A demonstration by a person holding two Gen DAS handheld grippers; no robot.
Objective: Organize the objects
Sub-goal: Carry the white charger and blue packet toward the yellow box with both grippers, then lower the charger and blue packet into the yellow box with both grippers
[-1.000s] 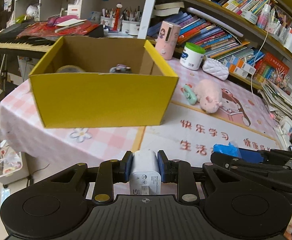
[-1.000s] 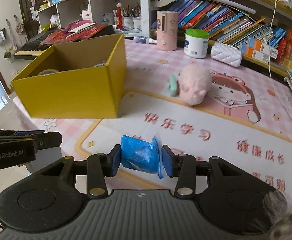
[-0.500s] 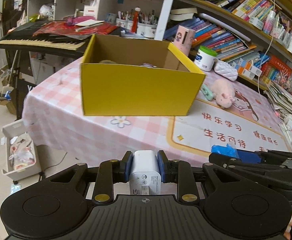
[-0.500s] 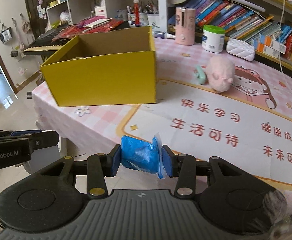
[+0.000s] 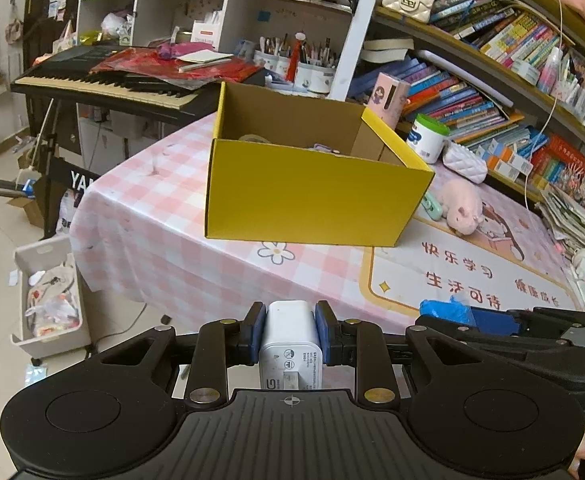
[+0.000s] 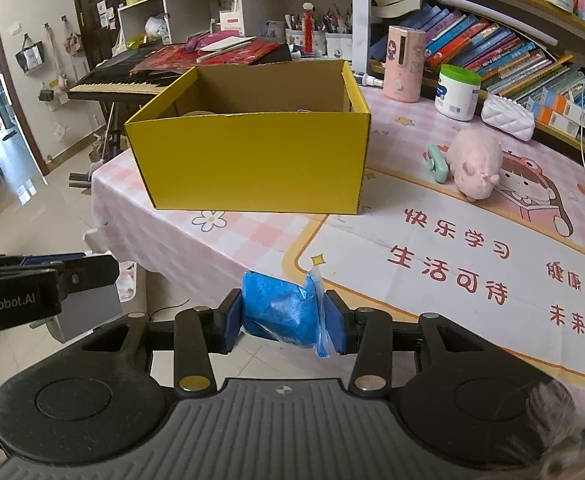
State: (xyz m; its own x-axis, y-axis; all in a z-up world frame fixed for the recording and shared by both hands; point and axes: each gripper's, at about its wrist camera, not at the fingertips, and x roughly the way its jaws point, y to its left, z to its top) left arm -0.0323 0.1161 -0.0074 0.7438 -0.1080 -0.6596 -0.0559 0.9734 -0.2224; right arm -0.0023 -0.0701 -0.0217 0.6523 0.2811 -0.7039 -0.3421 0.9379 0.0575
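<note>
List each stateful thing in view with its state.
left gripper: shut on white charger
right gripper: shut on blue packet
yellow box: open, upright on table
pink plush: lying on table
white jar: lidded, upright

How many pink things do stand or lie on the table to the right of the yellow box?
2. A pink cylindrical device stands upright near the bookshelf, and a pink plush toy lies on the printed mat. The yellow box may hide others.
</note>
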